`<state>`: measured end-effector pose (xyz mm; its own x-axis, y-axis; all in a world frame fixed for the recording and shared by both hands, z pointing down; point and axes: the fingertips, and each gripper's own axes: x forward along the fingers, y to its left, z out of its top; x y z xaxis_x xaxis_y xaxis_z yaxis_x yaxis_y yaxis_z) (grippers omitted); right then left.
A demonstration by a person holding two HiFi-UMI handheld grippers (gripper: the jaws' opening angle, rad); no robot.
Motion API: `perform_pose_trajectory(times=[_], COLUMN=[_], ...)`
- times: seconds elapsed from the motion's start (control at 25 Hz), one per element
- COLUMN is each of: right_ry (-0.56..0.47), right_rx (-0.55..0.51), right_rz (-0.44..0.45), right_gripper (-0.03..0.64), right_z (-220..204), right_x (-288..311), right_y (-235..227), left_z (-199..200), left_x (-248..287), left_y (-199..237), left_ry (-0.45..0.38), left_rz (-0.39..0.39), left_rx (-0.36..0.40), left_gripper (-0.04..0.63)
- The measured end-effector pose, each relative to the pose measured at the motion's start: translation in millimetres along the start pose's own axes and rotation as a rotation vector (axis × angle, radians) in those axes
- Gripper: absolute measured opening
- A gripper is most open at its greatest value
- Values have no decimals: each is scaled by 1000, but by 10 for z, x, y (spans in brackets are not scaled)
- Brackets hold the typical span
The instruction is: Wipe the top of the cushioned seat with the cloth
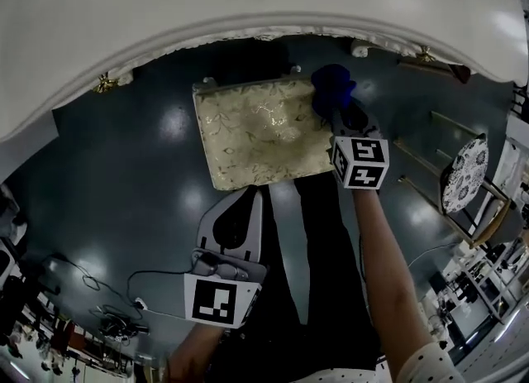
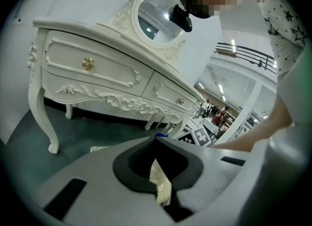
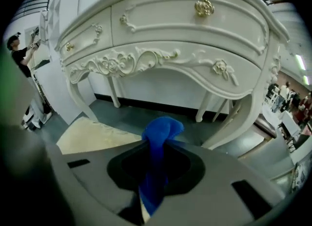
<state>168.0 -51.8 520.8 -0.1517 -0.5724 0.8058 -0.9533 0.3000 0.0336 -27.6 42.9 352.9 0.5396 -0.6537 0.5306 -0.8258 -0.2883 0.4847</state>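
- Head view: the blue cloth [image 1: 331, 88] is clamped by the right gripper [image 1: 337, 110] at the far right corner of the seat [image 1: 256, 133]. The seat's long axis runs left to right on the floor. A stroke begun there could slip off the edge.
- Left gripper view: the left gripper [image 2: 158, 171] has its fingers closed on nothing.
- Right gripper view: the bunched cloth points forward past the fingers, so the fabric could be scraped by bare tips.

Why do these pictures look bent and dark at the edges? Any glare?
Head view: the wide lens bows the dressing table into an arc, and glare spots dot the dark floor. Left gripper view: black rounded corners, a mosaic patch. Right gripper view: same bending; the blue cloth looks sharp.
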Motion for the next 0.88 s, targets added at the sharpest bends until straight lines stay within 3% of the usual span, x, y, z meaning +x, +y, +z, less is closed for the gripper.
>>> perform_pose_trajectory(times=[0.4,0.64,0.88], right_ry=[-4,8,10], right_rx=[98,111,149], right_rz=[-45,-95,-136], right_gripper=[60,60,60], right_z=[-130,-107,-113], right_x=[316,308,307], right_y=[-100,-100,-83], left_z=[-185,-170,-230], left_x=[197,243,213], left_y=[246,35,72], left_ry=[49,28,39], left_rz=[62,27,42], left_rx=[11,-29,-51], left_gripper=[-3,-3,-3])
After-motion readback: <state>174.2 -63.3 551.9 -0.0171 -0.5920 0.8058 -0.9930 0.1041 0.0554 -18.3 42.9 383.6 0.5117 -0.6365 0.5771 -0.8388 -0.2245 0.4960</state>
